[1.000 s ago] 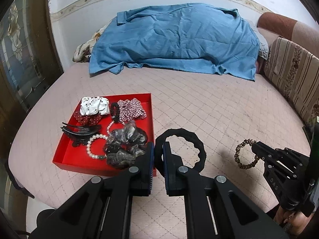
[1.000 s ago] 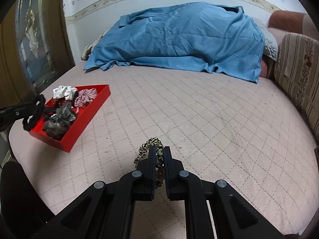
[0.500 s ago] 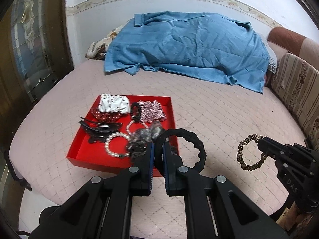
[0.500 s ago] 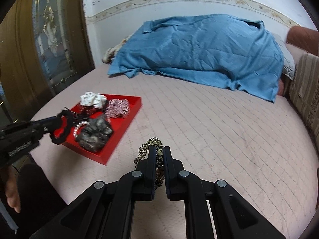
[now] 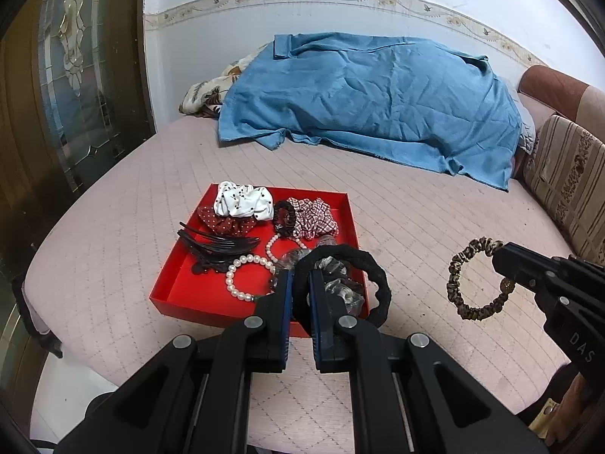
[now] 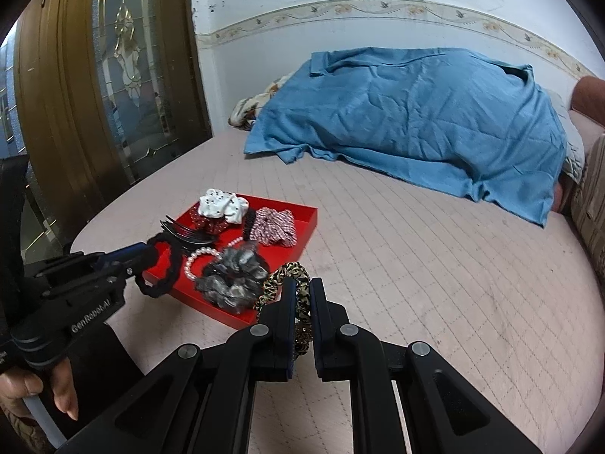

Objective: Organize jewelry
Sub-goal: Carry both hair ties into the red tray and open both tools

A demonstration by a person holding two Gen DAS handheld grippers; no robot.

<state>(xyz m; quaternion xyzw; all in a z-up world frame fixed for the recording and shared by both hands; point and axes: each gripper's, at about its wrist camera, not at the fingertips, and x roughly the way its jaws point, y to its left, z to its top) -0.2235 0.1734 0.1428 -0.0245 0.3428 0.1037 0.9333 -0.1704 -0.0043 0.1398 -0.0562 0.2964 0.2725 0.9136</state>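
A red tray [image 5: 172,288] [image 6: 302,232] lies on the pink bed and holds scrunchies, a pearl bracelet [image 5: 242,269], a black hair claw [image 5: 211,249] and a grey scrunchie [image 6: 232,278]. My left gripper [image 5: 300,283] [image 6: 141,255] is shut on a black scrunchie [image 5: 378,283] [image 6: 170,265], held over the tray's near right corner. My right gripper [image 6: 302,295] [image 5: 503,261] is shut on a leopard-print scrunchie [image 6: 281,278] [image 5: 459,268], held above the bed just right of the tray.
A blue sheet [image 5: 378,94] covers a heap at the far side of the bed. Striped cushions [image 5: 567,174] line the right edge. A glass-panelled wooden door [image 6: 94,75] stands to the left. The bed's near edge drops off below the tray.
Both grippers have risen and tilted up with their scrunchies. The left one has come over the tray's corner; the right one has moved left, closer to the tray.
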